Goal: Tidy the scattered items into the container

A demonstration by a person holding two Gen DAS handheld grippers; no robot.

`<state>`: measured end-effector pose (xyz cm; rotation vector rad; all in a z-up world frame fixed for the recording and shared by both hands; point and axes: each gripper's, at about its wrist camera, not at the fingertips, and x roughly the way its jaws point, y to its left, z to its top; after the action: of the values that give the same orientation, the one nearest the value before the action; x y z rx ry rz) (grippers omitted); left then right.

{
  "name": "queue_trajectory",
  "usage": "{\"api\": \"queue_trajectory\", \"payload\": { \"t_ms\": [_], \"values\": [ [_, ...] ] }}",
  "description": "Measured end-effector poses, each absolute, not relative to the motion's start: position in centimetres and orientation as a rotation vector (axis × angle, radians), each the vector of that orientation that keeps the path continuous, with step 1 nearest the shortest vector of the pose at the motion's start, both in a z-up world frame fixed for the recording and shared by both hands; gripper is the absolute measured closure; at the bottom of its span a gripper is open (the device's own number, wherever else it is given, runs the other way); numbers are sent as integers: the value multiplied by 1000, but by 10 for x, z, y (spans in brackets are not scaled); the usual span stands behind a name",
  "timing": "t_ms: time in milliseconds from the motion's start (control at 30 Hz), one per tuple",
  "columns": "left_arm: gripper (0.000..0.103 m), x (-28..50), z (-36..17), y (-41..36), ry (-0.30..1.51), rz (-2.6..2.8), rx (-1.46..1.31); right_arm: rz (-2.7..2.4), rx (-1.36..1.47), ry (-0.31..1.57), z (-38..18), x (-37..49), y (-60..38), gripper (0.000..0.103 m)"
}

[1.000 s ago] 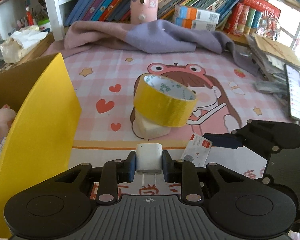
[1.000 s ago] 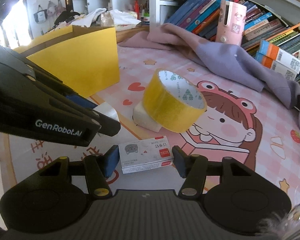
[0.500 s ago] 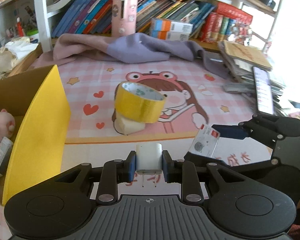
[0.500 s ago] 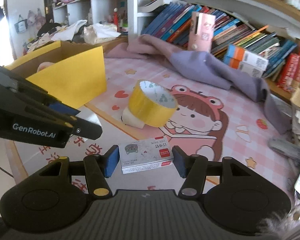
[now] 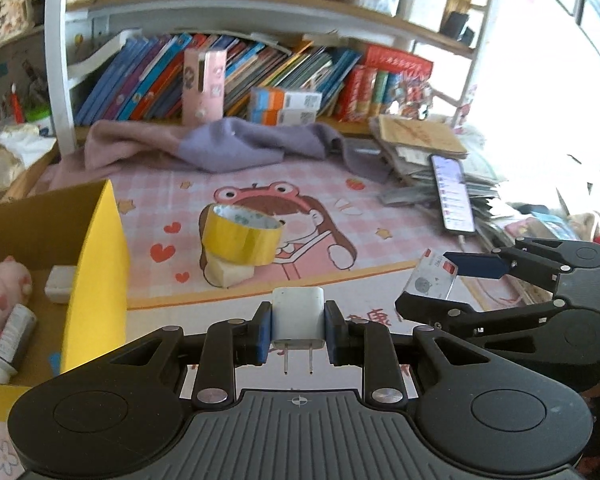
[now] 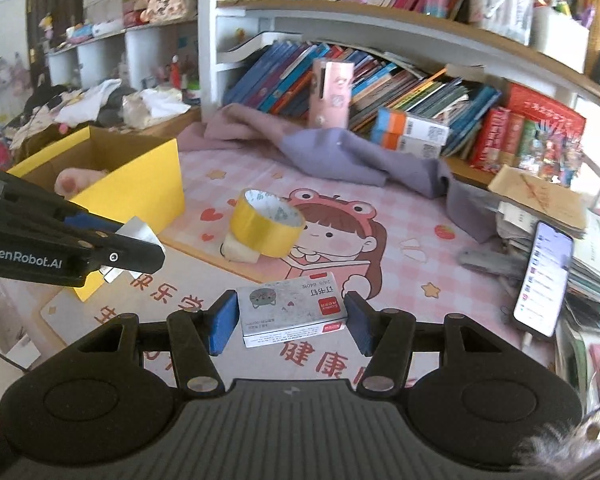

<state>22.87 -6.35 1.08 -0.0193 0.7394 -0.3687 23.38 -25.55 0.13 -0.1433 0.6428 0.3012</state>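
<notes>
Carry step: my left gripper (image 5: pixel 298 326) clamps the white charger plug (image 5: pixel 299 316), my right gripper (image 6: pixel 291 314) the staple box (image 6: pixel 292 306), both held above the mat. The yellow box (image 5: pixel 96 264) lies at nine o'clock; next, I judge, both swing over it and release.

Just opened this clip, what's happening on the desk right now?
A person is tidying with two handheld grippers. The left gripper is clamped on a white plug adapter, and the right gripper holds a small staples box; both are lifted off the mat. The yellow cardboard box to the left already holds a pink plush, a small tube and a white block. A yellow tape roll leaning on an eraser is still on the mat.
</notes>
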Motion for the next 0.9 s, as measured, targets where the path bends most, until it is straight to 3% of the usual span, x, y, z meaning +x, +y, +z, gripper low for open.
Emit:
{"api": "queue_trajectory", "payload": {
  "t_ms": [233, 900],
  "values": [
    [78, 182, 21, -38, 655, -413, 36, 237, -105, 636, 11, 204, -235, 48],
    [78, 87, 9, 63, 708, -469, -16, 142, -74, 662, 6, 88, -132, 48]
  ]
}}
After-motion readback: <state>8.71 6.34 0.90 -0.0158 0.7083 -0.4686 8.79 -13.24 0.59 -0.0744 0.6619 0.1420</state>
